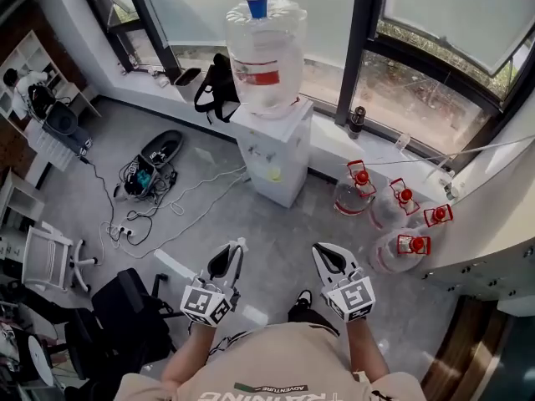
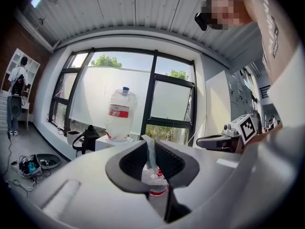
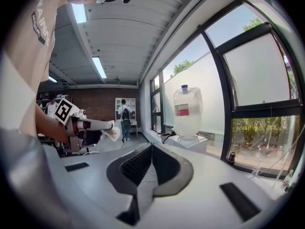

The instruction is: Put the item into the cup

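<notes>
item [image 2: 150,152] | mostly hidden between jaws | kind unclear

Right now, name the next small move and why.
Probably carry the left gripper forward toward the blue cup-like thing atop the water bottle: its jaws grip a thin white item, the right gripper is shut empty, and both hang short.

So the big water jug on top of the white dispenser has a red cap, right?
No, the cap on the water jug atop the white dispenser is blue, not red; the head view shows it.
</notes>
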`<act>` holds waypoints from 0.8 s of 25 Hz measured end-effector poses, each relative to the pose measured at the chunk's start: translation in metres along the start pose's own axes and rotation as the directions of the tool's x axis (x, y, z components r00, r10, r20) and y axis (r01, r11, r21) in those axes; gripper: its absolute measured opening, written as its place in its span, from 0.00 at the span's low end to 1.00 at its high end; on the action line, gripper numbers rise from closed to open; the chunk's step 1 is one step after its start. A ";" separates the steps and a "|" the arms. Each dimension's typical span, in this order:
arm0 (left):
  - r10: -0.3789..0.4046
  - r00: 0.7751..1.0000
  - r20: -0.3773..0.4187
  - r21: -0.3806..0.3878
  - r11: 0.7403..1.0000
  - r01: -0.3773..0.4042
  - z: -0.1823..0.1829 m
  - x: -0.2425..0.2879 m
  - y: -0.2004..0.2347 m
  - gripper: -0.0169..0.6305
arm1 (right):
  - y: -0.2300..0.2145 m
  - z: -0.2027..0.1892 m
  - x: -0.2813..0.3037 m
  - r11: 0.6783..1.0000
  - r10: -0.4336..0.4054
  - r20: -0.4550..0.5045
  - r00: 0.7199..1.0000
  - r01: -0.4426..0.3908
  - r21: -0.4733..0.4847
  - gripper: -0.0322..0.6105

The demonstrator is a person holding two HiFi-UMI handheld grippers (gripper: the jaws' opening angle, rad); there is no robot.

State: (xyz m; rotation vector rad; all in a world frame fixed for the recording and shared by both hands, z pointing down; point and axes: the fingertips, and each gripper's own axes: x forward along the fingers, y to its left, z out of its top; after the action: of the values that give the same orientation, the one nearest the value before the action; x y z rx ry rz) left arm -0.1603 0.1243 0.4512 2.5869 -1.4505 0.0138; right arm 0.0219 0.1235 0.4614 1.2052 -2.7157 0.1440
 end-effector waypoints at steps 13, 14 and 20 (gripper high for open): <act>0.094 0.996 -0.011 0.003 0.996 -0.094 0.006 0.096 0.018 0.11 | -0.094 0.008 0.059 0.994 0.096 0.042 0.995 -0.098 0.044 0.07; 0.086 0.996 -0.017 0.006 0.996 -0.086 0.005 0.102 0.020 0.11 | -0.096 0.006 0.063 0.994 0.096 0.038 0.995 -0.098 0.053 0.07; 0.036 0.998 -0.043 0.001 0.999 -0.036 -0.003 0.139 0.048 0.11 | -0.106 -0.006 0.101 0.992 0.084 0.007 0.996 -0.085 0.092 0.07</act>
State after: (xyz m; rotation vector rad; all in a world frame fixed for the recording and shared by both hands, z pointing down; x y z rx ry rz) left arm -0.1274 -0.0170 0.4746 2.5448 -1.4815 0.0738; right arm 0.0346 -0.0203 0.4886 1.1143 -2.7918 0.2812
